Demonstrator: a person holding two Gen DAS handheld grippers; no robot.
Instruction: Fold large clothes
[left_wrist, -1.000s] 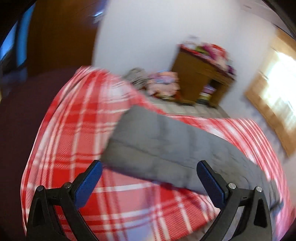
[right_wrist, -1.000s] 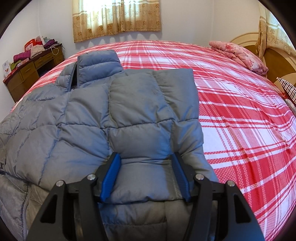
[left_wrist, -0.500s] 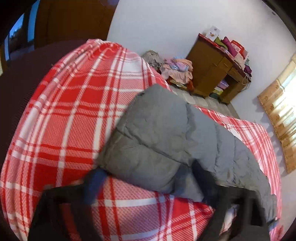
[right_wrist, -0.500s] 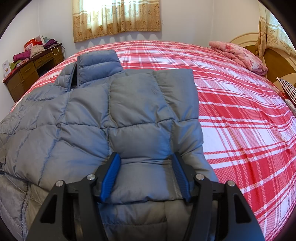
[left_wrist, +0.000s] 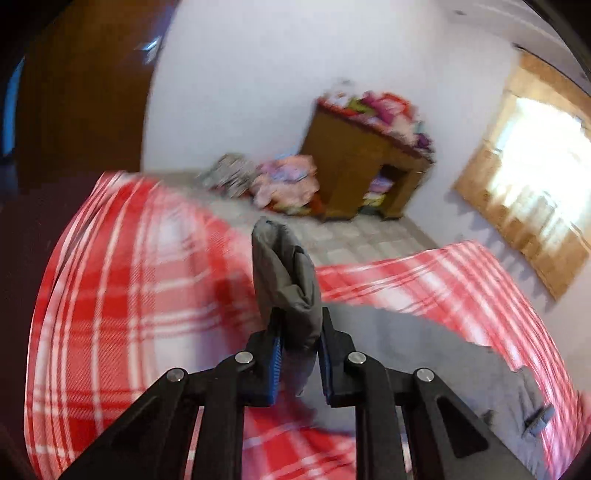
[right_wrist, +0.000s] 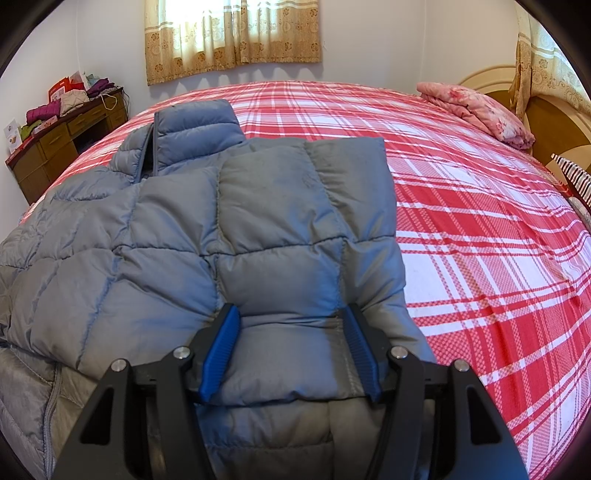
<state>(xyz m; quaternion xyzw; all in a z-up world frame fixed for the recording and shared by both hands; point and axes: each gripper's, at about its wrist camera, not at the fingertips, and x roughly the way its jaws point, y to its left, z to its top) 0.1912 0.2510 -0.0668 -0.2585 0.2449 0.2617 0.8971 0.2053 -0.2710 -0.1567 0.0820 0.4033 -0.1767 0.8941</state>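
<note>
Your left claw is clenched on a jacket edge above the bed; your right claw rests released, bare bed to its right.

- Walls: plain white, both views.
- Window: behind beige patterned curtains, daylight through; overexposed in the left view.
- Bed: red-and-white plaid sheet; fills most of the right view.
- Headboard: curved, wood, far right; second curtain hangs beside it.
- Pink folded quilt: on the bed near the headboard.
- Desk: wood, against the left wall, clothes and boxes stacked on top.
- Floor: pale tiles; clothes pile beside the desk.
- Door: dark wood, left view, blurred.
</note>
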